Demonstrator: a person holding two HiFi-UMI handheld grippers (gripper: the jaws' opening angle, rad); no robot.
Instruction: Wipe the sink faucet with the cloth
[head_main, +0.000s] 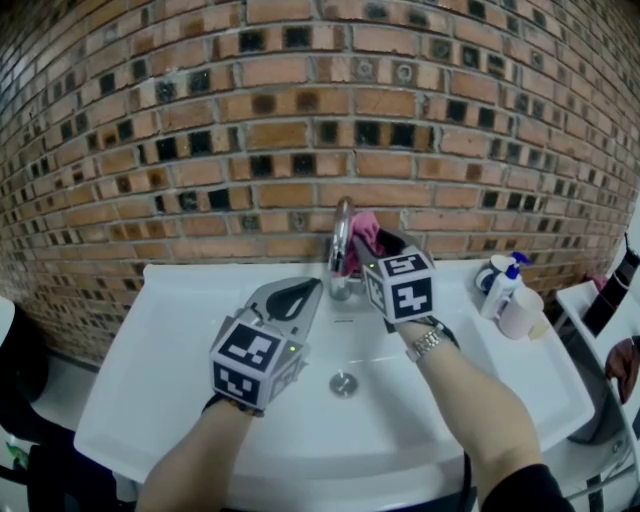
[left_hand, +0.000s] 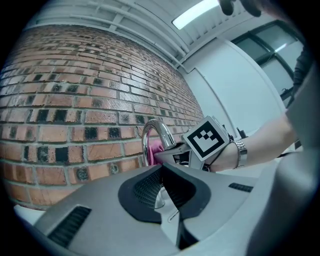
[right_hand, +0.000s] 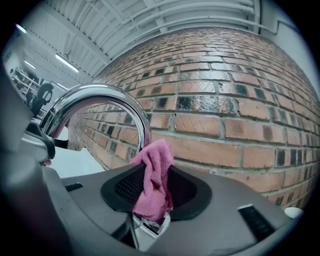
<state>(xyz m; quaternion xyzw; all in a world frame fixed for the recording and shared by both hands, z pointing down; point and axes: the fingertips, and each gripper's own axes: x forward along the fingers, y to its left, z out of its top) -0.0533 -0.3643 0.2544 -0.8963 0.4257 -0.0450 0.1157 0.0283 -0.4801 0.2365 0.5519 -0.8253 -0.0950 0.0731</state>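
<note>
My right gripper (head_main: 363, 256) pinches pink cloth (right_hand: 156, 175) just beside chrome faucet (right_hand: 100, 95); left gripper (head_main: 306, 292) closed, empty. Cloth soft, light, floppy: grip bunched fold. Faucet rigid, likely slick.

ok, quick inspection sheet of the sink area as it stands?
Surface: white sink, drain at centre.
Job's things: chrome faucet upright at the back rim; pink cloth bunched beside its neck.
Clutter: pump bottle and white cup on the right ledge.
Grippers: left gripper shut, empty, in front of the faucet; right gripper shut on the cloth.
Cables: nothing seen.
Surroundings: brick wall behind.
</note>
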